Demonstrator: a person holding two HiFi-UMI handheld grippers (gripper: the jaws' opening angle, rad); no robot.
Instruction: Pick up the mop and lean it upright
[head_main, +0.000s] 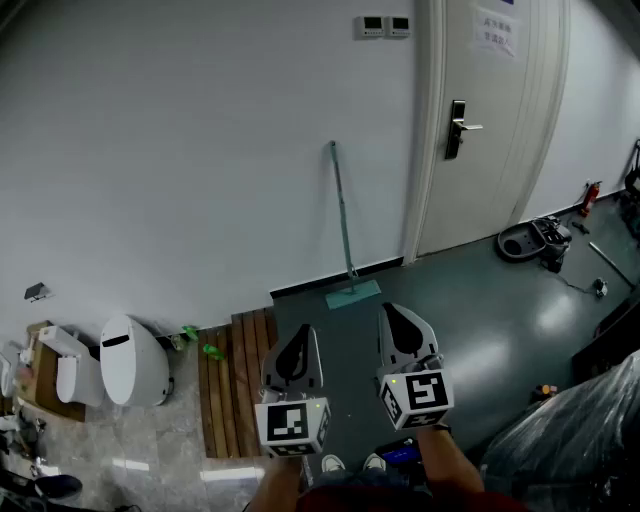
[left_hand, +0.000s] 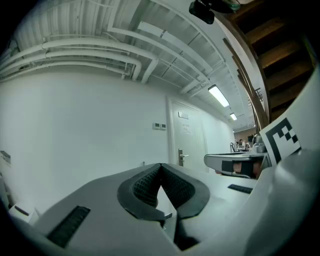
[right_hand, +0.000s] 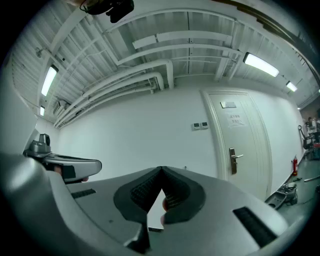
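The mop (head_main: 343, 215) stands upright, its long handle leaning against the white wall and its flat teal head (head_main: 352, 293) on the dark floor by the skirting. Both grippers are held level, well short of it, near the person's body. My left gripper (head_main: 300, 330) is shut with nothing in it, its dark pads (left_hand: 145, 186) meeting at the tips. My right gripper (head_main: 393, 311) is likewise shut and empty, with its fingertips together in the right gripper view (right_hand: 161, 170). Neither touches the mop.
A white door (head_main: 490, 120) with a lever handle is right of the mop. A toilet (head_main: 135, 360) and a slatted wooden mat (head_main: 235, 380) lie at the left. A round floor machine (head_main: 535, 240), a fire extinguisher (head_main: 590, 197) and a plastic-wrapped bulk (head_main: 580, 430) are at the right.
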